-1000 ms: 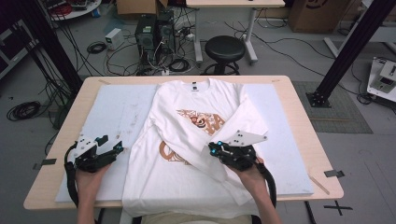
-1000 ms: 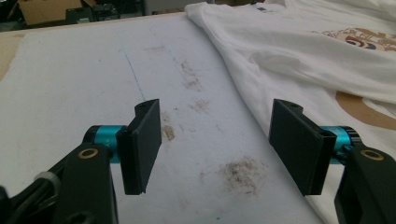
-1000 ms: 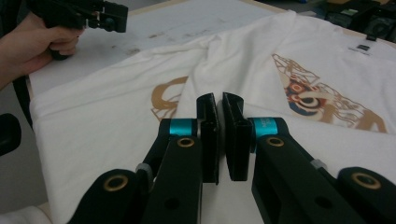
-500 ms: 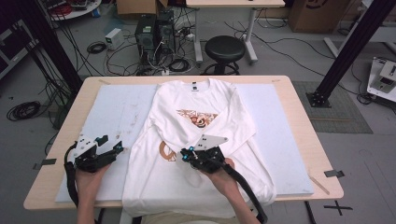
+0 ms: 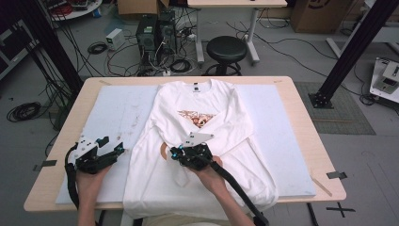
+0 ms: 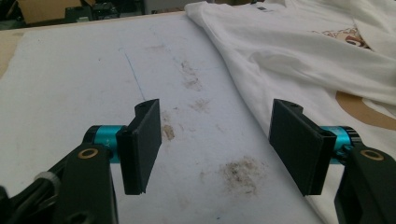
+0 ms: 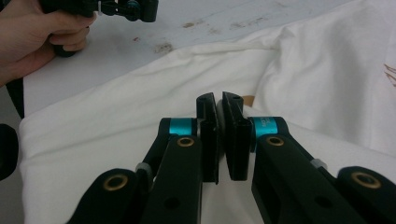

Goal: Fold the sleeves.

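Note:
A white long-sleeved shirt (image 5: 207, 106) with a brown print lies flat on the white mat (image 5: 117, 108), collar at the far side. My right gripper (image 5: 175, 153) sits over the shirt's lower middle, shut on the end of a sleeve (image 5: 230, 134) that stretches across the chest. In the right gripper view the jaws (image 7: 218, 107) pinch white cloth between them, with the shirt (image 7: 327, 84) spread beyond. My left gripper (image 5: 117, 149) rests on the mat just left of the shirt's edge, open. The left gripper view shows nothing between its jaws (image 6: 217, 144), the shirt (image 6: 289, 51) to their right.
The mat (image 6: 70, 70) is stained with brown marks and covers most of the wooden table (image 5: 306, 132). A stool (image 5: 227, 48), computer cases (image 5: 155, 35) and cables stand on the floor beyond the far edge. A black post (image 5: 350, 52) rises at the right.
My right gripper has moved left across the shirt, dragging the sleeve over the chest. The left gripper has stayed where it was.

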`<state>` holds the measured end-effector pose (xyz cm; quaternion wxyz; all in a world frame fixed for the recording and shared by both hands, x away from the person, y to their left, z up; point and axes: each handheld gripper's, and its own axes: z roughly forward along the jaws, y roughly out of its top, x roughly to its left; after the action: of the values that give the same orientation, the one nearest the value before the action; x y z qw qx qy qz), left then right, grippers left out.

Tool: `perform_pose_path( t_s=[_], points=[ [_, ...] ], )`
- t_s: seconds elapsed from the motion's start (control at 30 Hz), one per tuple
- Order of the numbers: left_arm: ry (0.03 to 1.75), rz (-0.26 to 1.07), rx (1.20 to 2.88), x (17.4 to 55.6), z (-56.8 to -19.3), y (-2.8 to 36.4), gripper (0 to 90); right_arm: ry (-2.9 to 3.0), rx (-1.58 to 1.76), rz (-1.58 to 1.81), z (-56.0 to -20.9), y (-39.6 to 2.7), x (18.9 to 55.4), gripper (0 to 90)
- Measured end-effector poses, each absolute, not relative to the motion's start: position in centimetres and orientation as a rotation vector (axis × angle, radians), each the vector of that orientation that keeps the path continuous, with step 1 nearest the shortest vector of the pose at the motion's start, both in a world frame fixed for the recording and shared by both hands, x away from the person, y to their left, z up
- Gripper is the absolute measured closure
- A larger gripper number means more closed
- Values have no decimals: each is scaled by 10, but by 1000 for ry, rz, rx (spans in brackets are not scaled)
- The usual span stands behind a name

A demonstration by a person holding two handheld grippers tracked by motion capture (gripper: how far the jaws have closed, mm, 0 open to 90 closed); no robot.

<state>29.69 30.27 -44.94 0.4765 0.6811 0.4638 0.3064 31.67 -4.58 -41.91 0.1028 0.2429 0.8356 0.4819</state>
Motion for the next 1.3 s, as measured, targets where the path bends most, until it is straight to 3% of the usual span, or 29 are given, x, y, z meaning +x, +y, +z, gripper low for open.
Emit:
perform_pose_path(
  t_s=[0.5,0.97,1.3],
  points=[
    [1137,744,1664,297,-449,303,347,2487,674,1511,-408,-13,329,867],
    [1135,741,1664,297,-449,303,347,2506,668,1522,-419,12,338,867],
    [1135,741,1661,297,-449,303,347,2567,671,1248,-442,19,345,823]
  ],
)
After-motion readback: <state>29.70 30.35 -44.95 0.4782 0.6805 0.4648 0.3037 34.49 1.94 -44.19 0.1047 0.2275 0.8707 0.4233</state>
